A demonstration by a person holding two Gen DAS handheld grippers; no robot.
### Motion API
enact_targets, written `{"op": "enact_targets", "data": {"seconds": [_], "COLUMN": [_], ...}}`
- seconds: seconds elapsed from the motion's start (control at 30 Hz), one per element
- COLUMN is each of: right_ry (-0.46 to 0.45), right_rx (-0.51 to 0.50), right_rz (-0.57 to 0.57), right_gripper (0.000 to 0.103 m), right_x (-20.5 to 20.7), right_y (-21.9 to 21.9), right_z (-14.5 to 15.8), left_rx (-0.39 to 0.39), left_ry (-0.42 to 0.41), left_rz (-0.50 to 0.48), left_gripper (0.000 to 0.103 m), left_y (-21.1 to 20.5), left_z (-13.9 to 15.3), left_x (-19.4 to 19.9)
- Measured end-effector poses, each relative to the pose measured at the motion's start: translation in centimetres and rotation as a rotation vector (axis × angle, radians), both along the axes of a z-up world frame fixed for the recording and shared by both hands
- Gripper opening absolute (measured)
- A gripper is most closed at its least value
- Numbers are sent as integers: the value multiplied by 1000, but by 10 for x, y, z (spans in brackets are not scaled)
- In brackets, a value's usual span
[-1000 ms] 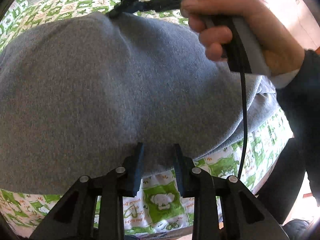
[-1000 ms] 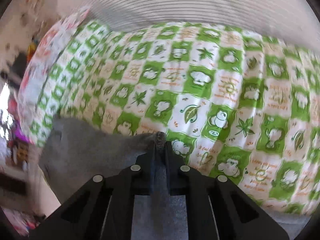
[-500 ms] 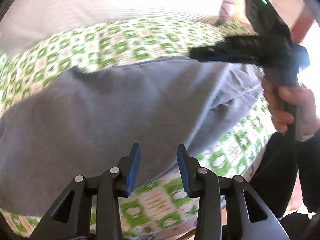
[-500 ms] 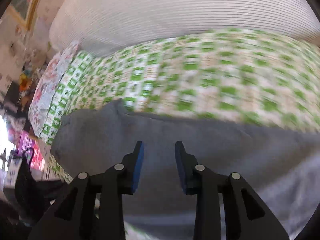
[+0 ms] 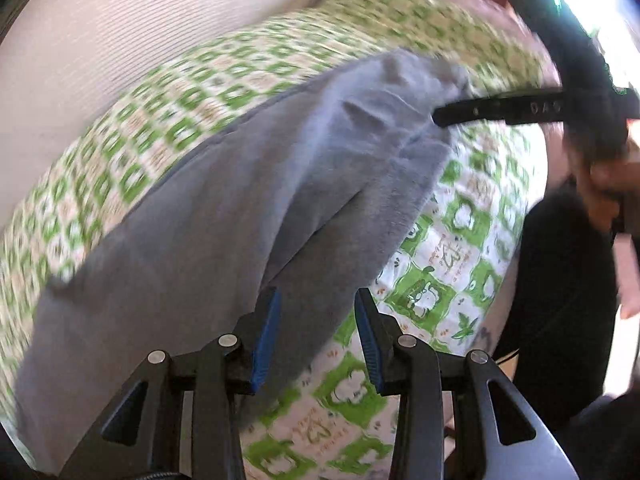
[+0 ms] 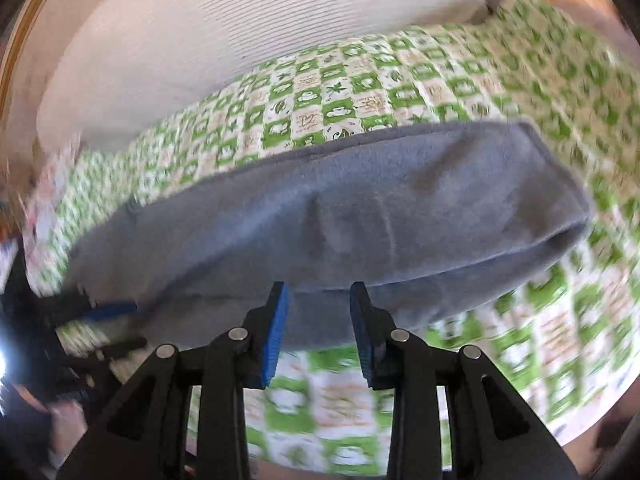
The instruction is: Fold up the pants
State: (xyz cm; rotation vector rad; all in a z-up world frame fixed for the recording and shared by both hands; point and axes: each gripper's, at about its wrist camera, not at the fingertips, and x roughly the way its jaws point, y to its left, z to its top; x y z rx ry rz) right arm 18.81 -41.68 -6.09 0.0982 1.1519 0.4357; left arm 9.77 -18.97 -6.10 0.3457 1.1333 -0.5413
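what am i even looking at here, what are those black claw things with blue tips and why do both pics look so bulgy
Those claws are two handheld grippers: a person holds one in each hand, no robot arm. Each carries a wide-angle camera looking along its fingers, hence the bulge. One picture comes from the left gripper, the other from the right gripper. Each view also catches the other gripper off to one side. The blue strips are the finger pads. Below lie grey pants, partly folded over, on a bedspread with green and white squares; a pale striped cushion sits behind. Both grippers are open and hold nothing.
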Motion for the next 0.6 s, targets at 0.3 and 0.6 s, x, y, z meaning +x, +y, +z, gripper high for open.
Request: {"op": "enact_targets", "data": {"seconds": [0.3,0.6], "right_ry": [-190,-201], "right_rx": [-262,-460], "right_rz": [429,614], "right_gripper": [34,34], "right_x": [-4,1], "right_y": [22,40], "right_z": [-2,-40], "left_rx": [300,377], "left_ry": [-32,-5], "left_rz": [-255,-325], "left_gripper": [39,43], "left_y": [-21,-30], "left_z": [-24,-43], "left_x": [26,42]}}
